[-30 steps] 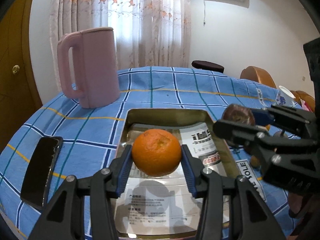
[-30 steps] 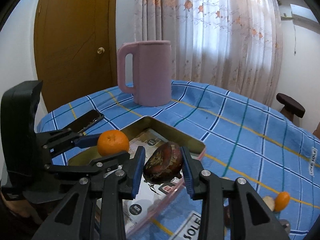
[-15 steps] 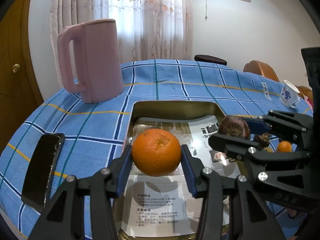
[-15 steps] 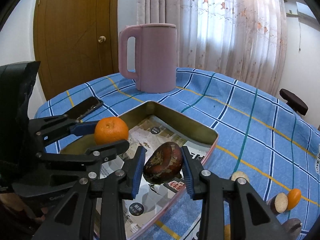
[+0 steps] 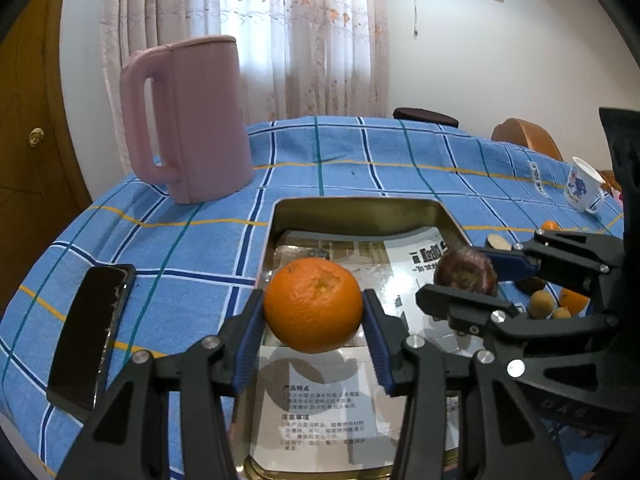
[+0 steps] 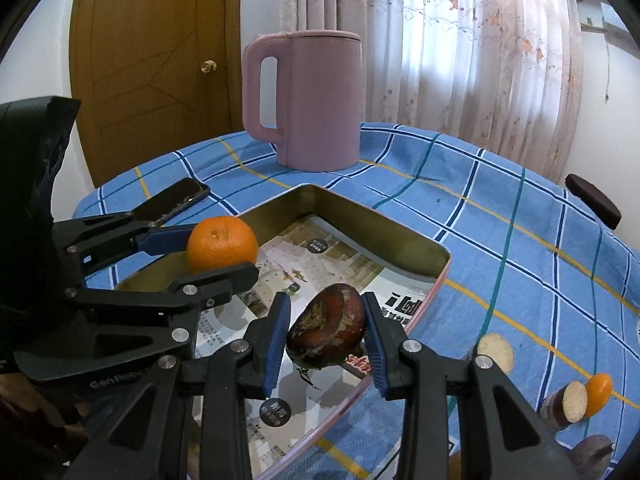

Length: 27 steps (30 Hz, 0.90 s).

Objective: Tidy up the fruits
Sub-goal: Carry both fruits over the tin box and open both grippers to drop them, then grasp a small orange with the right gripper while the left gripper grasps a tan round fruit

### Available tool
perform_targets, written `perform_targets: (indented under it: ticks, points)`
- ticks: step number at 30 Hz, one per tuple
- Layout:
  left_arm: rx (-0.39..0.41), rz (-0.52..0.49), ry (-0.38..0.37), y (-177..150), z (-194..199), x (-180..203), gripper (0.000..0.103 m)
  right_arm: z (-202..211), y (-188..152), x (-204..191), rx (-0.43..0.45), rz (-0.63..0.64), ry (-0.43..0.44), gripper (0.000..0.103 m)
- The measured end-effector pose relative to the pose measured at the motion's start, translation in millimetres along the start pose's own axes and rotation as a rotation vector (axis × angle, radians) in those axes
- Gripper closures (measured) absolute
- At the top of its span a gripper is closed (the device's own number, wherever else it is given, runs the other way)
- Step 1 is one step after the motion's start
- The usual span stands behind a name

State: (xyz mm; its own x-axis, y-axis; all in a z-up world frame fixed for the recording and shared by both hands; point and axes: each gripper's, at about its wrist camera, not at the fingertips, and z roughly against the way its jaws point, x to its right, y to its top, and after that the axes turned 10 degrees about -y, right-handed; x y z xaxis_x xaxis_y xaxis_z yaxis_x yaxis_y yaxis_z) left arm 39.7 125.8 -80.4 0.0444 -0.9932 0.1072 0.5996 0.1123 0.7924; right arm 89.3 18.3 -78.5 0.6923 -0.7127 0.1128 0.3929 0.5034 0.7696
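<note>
An orange [image 5: 314,308] sits between the blue pads of my left gripper [image 5: 314,312], which is shut on it just above the near left part of a gold metal tray [image 5: 356,204]. The tray is lined with printed paper. My right gripper [image 6: 326,334] is shut on a dark reddish-brown fruit [image 6: 328,324] over the tray's right side, close to its pink rim [image 6: 436,280]. The right wrist view shows the left gripper [image 6: 216,252] with the orange [image 6: 222,242] at left. In the left wrist view the right gripper [image 5: 464,278] holds the dark fruit [image 5: 466,270].
A tall pink jug [image 5: 192,120] stands behind the tray and a black phone [image 5: 90,336] lies to its left. A white mug [image 5: 582,186] stands at the far right. Several small loose fruits [image 6: 496,354], one a small orange one [image 6: 598,388], lie on the blue checked cloth right of the tray.
My right gripper has sunk with the dark fruit, from the tray's right edge to lower over the tray. The left gripper has hardly moved and keeps the orange.
</note>
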Motion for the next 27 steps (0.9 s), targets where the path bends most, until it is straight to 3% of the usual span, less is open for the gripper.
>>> perform_targets:
  ticks: [3, 4, 7, 9, 12, 17, 24, 27]
  points:
    - [0.021, 0.014, -0.011, -1, 9, -1, 0.050, 8, 0, 3, 0.022, -0.012, -0.018, 0.046]
    - [0.039, 0.010, -0.007, 0, 13, 1, 0.042, 14, -1, 6, 0.038, -0.023, -0.028, 0.042]
    - [0.113, 0.004, -0.020, 3, 33, 8, 0.018, 33, -6, 16, 0.072, -0.049, -0.040, 0.041]
    - [0.150, 0.004, -0.045, 4, 42, 18, 0.011, 49, -15, 27, 0.087, -0.070, -0.073, 0.041]
    - [0.162, -0.017, -0.103, 5, 44, 39, 0.011, 75, -35, 53, 0.096, -0.116, -0.131, 0.041]
    - [0.117, -0.083, -0.186, -4, 25, 88, 0.011, 109, -77, 92, 0.070, -0.153, -0.319, 0.041]
    - [0.040, -0.157, -0.223, -14, 2, 127, 0.011, 108, -96, 115, -0.008, -0.190, -0.340, 0.043]
    - [0.021, -0.155, -0.198, -16, -2, 126, 0.011, 97, -96, 113, -0.046, -0.168, -0.311, 0.055]
